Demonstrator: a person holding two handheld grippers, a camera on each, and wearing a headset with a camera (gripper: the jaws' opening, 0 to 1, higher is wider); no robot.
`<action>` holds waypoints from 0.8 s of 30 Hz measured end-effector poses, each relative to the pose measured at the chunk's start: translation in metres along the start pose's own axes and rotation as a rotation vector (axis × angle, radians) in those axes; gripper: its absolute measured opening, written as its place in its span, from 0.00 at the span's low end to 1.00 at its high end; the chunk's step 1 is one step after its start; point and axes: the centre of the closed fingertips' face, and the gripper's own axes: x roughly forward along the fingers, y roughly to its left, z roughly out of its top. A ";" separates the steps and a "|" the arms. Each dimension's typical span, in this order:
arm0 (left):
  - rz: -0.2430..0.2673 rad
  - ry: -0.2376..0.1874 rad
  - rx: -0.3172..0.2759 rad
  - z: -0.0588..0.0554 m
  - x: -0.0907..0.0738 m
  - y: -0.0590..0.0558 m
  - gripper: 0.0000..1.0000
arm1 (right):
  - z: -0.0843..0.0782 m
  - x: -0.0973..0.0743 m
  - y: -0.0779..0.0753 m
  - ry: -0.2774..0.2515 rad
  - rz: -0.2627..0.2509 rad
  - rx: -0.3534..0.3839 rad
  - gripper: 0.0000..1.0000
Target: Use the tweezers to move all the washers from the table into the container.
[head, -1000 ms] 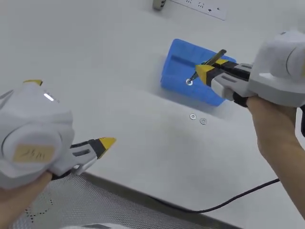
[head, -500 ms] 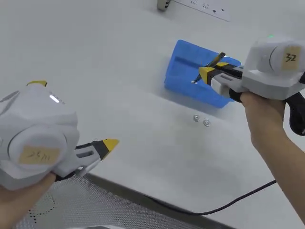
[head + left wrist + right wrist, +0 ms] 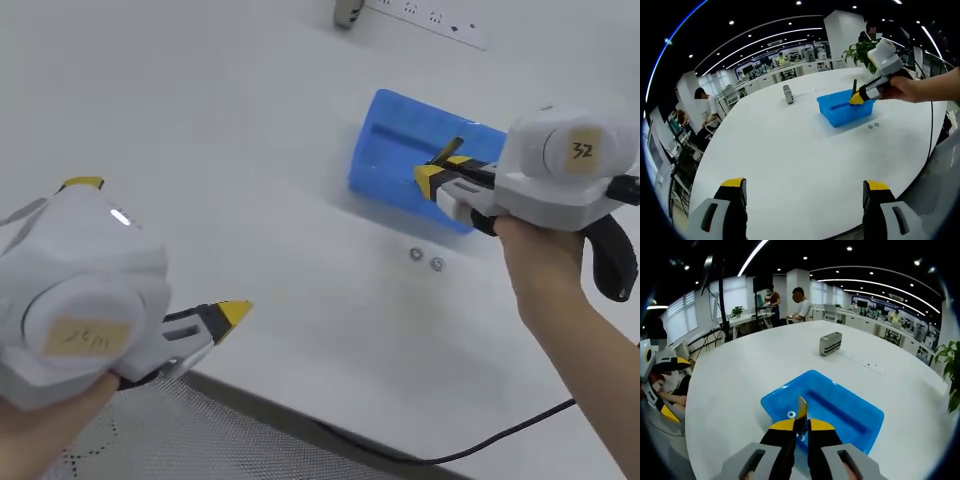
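My right gripper (image 3: pixel 430 178): fingers clamped on tweezers (image 3: pixel 447 152), over container (image 3: pixel 385 150). One washer (image 3: pixel 791 414) inside; two washers (image 3: pixel 416 254) on surface, between container and near edge. My left gripper (image 3: pixel 803 184): fingers spread, empty.

Bright, even ltg from ceiling strips (image 3: pixel 760 255); soft shadow beside container (image 3: pixel 395 160); table (image 3: pixel 200 150) nr it glares white; fisheye edges bend.

We see the blue container (image 3: pixel 385 120) sitting open-topped on the bench (image 3: pixel 250 150), one washer (image 3: pixel 791 414) lying flat inside. Two more washers (image 3: pixel 416 254) lie side by side just beside it. The tweezers (image 3: pixel 802 412), pinched in the right claw (image 3: pixel 801 427), point over the container.
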 end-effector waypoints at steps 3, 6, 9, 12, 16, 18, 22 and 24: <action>0.000 0.003 -0.001 -0.001 0.000 0.000 0.99 | -0.001 -0.002 0.000 0.000 0.000 0.017 0.05; 0.000 0.001 0.000 0.000 0.000 0.000 0.99 | 0.003 -0.008 0.000 -0.011 -0.011 0.026 0.05; -0.003 0.004 0.001 -0.001 0.000 -0.001 0.99 | 0.010 -0.017 0.001 -0.037 -0.020 0.033 0.05; -0.005 0.002 0.004 -0.001 0.000 -0.001 0.99 | 0.022 -0.030 0.000 -0.072 -0.031 0.038 0.05; -0.006 0.000 0.003 0.000 0.001 -0.001 0.99 | 0.032 -0.045 0.003 -0.106 -0.034 0.043 0.04; -0.007 -0.002 0.003 0.000 0.001 -0.001 0.99 | 0.035 -0.052 0.005 -0.115 -0.038 0.038 0.04; -0.007 -0.002 0.005 0.000 0.001 -0.001 0.99 | 0.033 -0.061 0.008 -0.118 -0.049 0.034 0.04; -0.007 -0.004 0.004 0.001 0.001 0.000 0.99 | 0.029 -0.064 0.012 -0.113 -0.044 0.041 0.04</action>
